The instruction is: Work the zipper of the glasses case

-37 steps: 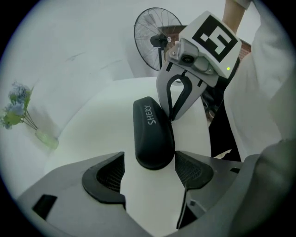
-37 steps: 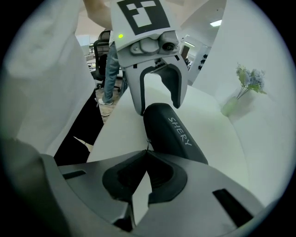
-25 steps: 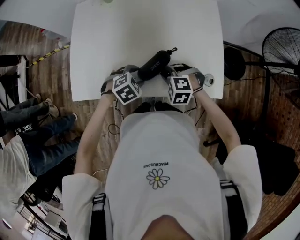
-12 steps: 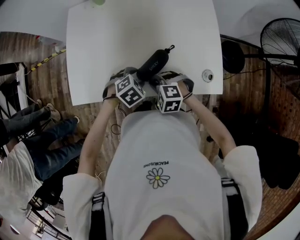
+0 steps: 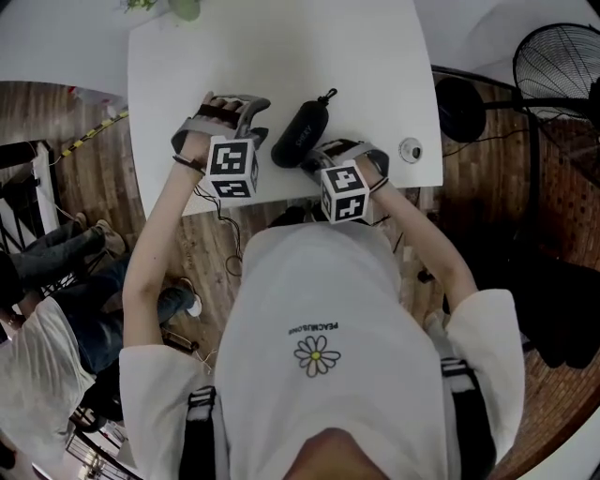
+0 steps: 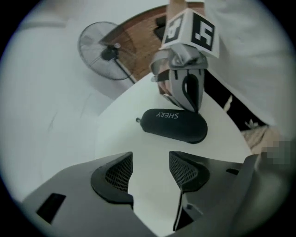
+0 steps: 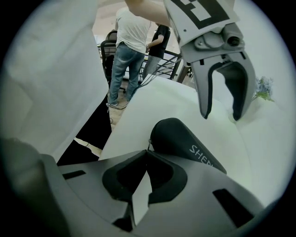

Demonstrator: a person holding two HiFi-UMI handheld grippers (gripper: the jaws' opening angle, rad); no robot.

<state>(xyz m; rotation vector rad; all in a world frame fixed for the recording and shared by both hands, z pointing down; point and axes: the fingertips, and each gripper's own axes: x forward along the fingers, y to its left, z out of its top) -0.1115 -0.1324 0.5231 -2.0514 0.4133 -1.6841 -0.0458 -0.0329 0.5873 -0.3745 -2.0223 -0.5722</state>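
Observation:
The black glasses case (image 5: 302, 134) lies slantwise on the white table (image 5: 281, 47), its loop end pointing away from me. My right gripper (image 5: 314, 157) is at the case's near end. In the right gripper view its fingertips (image 7: 148, 152) meet on the thin zipper pull (image 7: 148, 142) coming off the case (image 7: 185, 139). My left gripper (image 5: 258, 120) hangs above the table, left of the case and apart from it. Its jaws (image 6: 150, 171) have just been opening and stand open with only bare table between them. The case (image 6: 175, 125) lies beyond them.
A small round object (image 5: 410, 150) sits near the table's right front corner. A green plant (image 5: 183, 7) stands at the far edge. A floor fan (image 5: 562, 89) is right of the table, and people's legs (image 5: 56, 244) are at the left.
My left gripper has left the case, risen, moved left and rolled over. The right gripper has stayed at the case's near end.

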